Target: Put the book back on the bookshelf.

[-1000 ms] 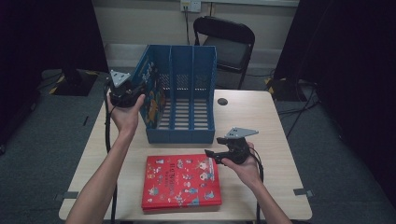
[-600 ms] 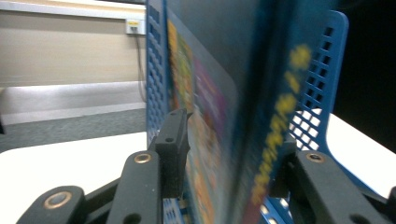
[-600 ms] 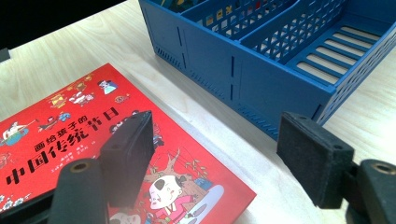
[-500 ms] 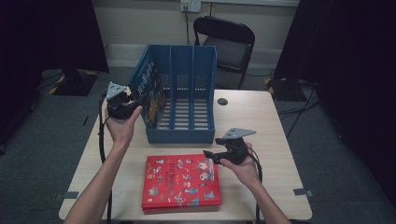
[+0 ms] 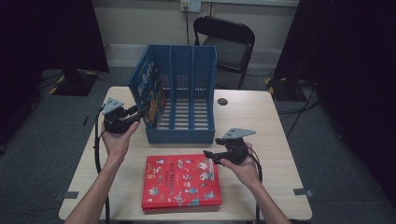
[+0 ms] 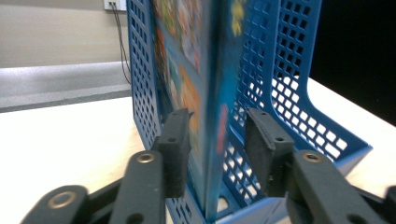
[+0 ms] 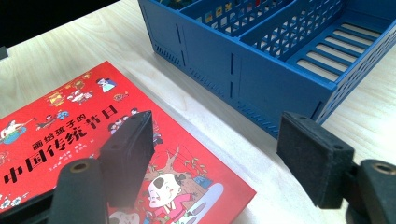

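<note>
A blue three-slot file rack (image 5: 187, 128) stands mid-table. A colourful blue book (image 5: 148, 91) stands upright in its left slot. My left gripper (image 5: 134, 112) is at the book's near edge. In the left gripper view the left gripper (image 6: 217, 126) is open, its jaws straddling the blue book (image 6: 201, 56) with a gap at the right pad. A red picture book (image 5: 180, 182) lies flat in front of the rack. My right gripper (image 5: 209, 156) hovers open over its far right corner. The red book (image 7: 60, 135) and the rack (image 7: 261, 84) appear beyond my right gripper (image 7: 217, 140).
The wooden table (image 5: 280, 140) has bare room at the right and front left. A small black disc (image 5: 222, 101) lies right of the rack. A black folding chair (image 5: 229, 42) stands behind the table, with dark curtains at both sides.
My left gripper has drawn back toward the near side and lower along the rack's left slot. The right gripper has barely shifted over the red book.
</note>
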`<action>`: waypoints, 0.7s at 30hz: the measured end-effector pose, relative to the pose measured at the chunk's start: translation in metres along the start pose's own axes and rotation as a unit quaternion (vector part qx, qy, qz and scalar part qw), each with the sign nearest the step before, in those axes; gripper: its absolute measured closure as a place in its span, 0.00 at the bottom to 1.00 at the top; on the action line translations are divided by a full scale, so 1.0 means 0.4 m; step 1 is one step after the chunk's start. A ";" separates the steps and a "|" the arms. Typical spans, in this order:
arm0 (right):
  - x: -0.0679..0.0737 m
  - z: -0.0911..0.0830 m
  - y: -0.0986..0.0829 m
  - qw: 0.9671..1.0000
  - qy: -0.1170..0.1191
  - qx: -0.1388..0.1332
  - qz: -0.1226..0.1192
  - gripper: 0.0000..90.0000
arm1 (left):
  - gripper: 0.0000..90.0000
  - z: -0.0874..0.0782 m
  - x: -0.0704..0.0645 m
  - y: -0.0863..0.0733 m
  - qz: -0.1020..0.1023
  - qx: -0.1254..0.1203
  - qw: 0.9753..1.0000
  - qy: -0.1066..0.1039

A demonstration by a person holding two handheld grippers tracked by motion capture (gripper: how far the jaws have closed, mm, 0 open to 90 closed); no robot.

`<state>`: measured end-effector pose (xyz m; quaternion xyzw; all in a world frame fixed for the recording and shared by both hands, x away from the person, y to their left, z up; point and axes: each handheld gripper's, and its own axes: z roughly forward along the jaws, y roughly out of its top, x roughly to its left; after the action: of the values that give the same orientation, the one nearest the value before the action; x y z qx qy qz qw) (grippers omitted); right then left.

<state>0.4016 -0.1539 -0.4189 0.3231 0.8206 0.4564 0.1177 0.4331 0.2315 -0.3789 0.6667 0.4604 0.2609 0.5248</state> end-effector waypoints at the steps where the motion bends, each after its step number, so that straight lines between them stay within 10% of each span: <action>1: 0.000 0.001 0.000 1.000 0.000 0.000 0.000 0.30 | 0.71 0.000 -0.002 -0.007 0.005 0.005 1.000 0.000; 21: 0.002 0.008 -0.002 1.000 0.001 0.005 -0.001 0.30 | 0.88 0.037 0.002 -0.040 0.011 0.025 1.000 0.011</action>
<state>0.4022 -0.1516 -0.4210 0.3225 0.8231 0.4529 0.1156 0.4403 0.2258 -0.3985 0.6819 0.4651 0.2627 0.4996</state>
